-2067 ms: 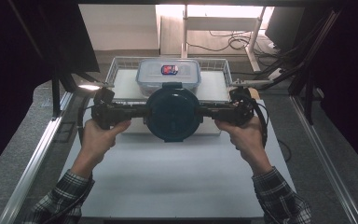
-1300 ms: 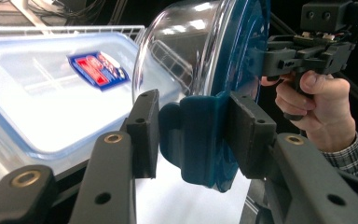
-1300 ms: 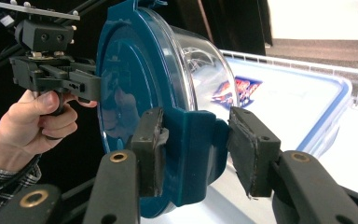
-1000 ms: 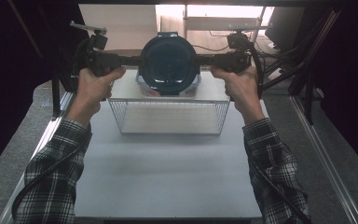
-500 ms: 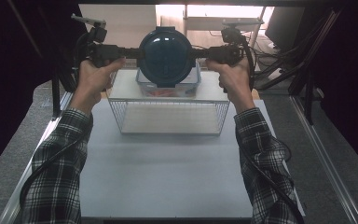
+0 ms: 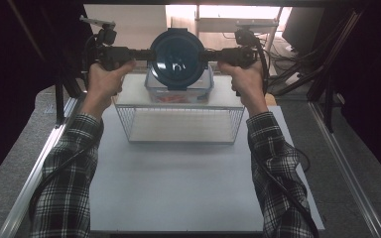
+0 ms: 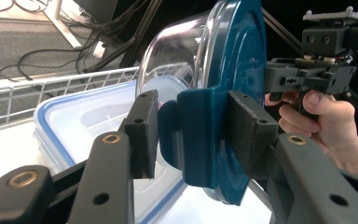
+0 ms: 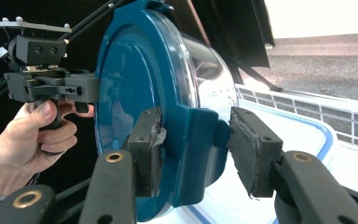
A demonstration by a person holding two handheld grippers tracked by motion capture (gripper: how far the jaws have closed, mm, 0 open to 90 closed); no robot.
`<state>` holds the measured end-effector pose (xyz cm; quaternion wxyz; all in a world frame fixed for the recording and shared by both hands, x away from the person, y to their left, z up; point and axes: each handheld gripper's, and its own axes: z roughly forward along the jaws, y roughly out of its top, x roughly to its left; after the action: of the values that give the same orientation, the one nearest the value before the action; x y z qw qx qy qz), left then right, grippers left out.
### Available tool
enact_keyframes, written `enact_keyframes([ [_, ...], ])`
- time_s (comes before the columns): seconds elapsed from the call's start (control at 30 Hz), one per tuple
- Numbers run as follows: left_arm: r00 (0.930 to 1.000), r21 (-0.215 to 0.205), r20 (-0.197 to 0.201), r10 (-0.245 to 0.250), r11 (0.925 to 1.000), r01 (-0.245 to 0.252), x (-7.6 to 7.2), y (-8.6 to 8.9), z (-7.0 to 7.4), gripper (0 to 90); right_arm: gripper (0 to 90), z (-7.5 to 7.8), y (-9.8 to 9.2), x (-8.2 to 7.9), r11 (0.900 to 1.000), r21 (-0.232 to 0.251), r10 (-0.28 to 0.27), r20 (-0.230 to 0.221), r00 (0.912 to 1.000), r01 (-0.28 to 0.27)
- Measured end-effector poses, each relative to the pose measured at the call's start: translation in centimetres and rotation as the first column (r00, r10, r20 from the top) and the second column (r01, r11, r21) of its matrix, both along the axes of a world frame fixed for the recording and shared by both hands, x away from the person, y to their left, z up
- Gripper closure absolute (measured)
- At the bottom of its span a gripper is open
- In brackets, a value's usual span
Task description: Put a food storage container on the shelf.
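Observation:
A round clear container with a dark teal lid [image 6: 177, 58] hangs in the air, tipped on edge so the lid faces the person. It is above a rectangular clear box with a blue-trimmed lid [image 6: 178, 93], which sits at the back of a wire basket [image 6: 181, 124]. My left gripper [image 6: 149, 52] comes in from the left, and its pads [image 7: 142, 135] clamp the teal side latch [image 7: 200, 135]. From the right, my right gripper [image 6: 206, 53] clamps the opposite latch [image 8: 193, 144] between its pads [image 8: 147, 149]. Both are shut on the container.
The basket stands on a white board [image 6: 178, 183], and its front half holds nothing. Metal rails [image 6: 39, 168] run along both table sides. Behind the table are cables [image 7: 37, 60], desk legs and dark stands. The person's plaid sleeves [image 6: 273, 163] reach across the board.
The round container has gone from lying flat in front of the basket to being lifted, carried back over the rectangular box and tipped on edge. Both arms have stretched forward with it.

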<state>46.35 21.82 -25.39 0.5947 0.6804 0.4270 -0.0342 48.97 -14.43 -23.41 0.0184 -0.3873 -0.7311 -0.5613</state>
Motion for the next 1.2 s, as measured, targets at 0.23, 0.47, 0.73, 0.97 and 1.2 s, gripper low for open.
enact_keyframes([
  [0.23,0.9967,-0.007,-0.072,0.039,0.9992,-0.040,1.3,-0.3,-0.6,48.3,60.7,0.0,0.9,0.1,0.985,-0.148,-0.078,0.082,0.9936,0.090],
  [0.47,0.9937,0.078,-0.002,0.112,0.9907,-0.111,1.1,-0.4,-0.7,57.1,61.5,-0.1,1.5,-0.1,0.987,-0.135,-0.077,0.098,0.9922,0.090],
  [0.73,0.9781,0.200,0.115,0.173,0.9605,-0.194,-0.1,-1.3,0.5,61.2,62.5,-0.1,1.6,-0.4,0.985,-0.129,-0.096,0.110,0.9893,0.110],
  [0.97,0.9730,0.219,0.200,0.116,0.9624,-0.160,-3.8,-0.9,1.4,82.9,72.1,0.4,1.2,-1.9,0.979,-0.169,-0.080,0.193,0.9779,0.113],
  [1.2,0.9781,0.256,0.198,0.064,0.9599,-0.114,-6.4,-0.8,-0.5,89.5,85.3,-0.3,0.2,-4.2,0.980,-0.182,-0.046,0.204,0.9778,0.084],
])
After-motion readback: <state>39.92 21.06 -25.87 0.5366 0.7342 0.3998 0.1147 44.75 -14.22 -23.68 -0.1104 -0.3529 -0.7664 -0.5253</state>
